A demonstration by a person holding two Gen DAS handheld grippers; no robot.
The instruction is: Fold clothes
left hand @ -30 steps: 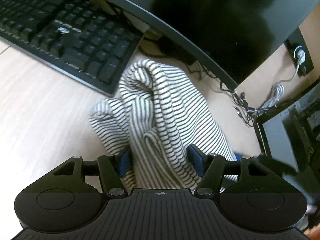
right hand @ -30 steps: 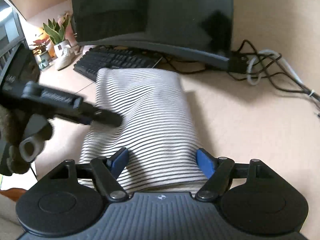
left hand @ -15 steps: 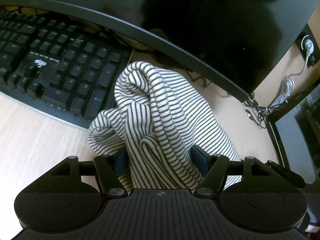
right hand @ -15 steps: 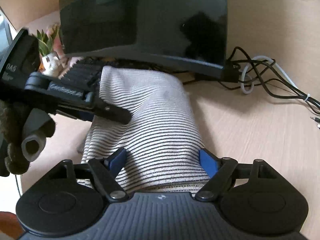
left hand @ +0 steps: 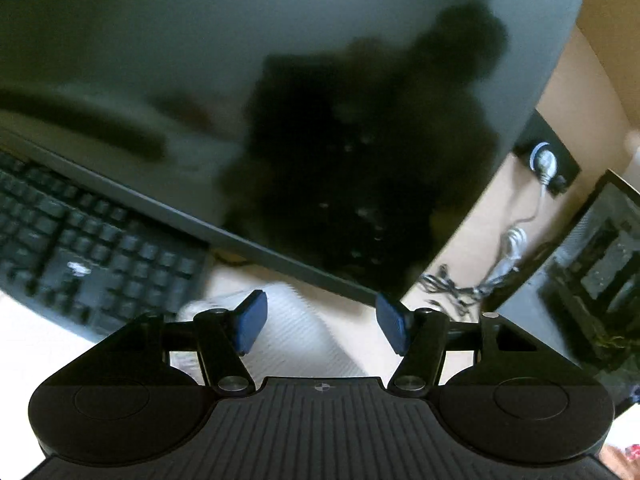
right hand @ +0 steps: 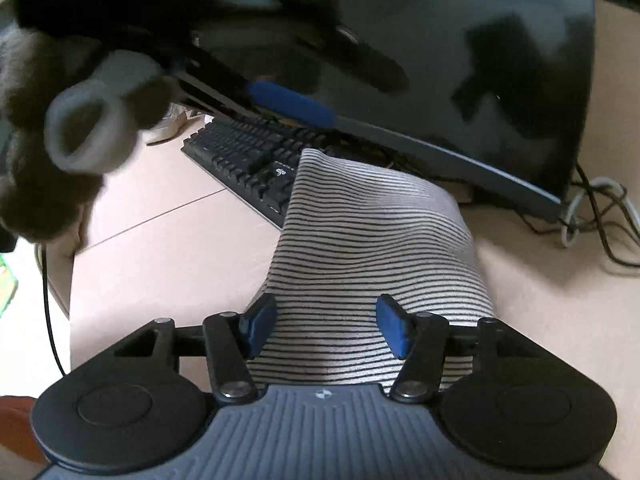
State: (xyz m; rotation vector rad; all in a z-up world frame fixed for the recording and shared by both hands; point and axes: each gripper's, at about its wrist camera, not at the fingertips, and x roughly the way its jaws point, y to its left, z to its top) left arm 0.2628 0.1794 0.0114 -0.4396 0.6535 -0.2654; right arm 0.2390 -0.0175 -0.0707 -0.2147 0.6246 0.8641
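Striped shirt (right hand: 372,248) lay folded on the counter (right hand: 168,256); our left tool (left hand: 322,322) and right tool (right hand: 326,326) gaped wide, empty. Its far edge touched the keyboard (right hand: 248,160) and could snag there.

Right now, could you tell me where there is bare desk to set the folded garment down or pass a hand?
Bare desk lies left of the striped garment, in front of the keyboard. Another bare patch sits right of the garment, in front of the cables. Behind the garment it is crowded: the keyboard touches its far left corner, and the monitor overhangs.
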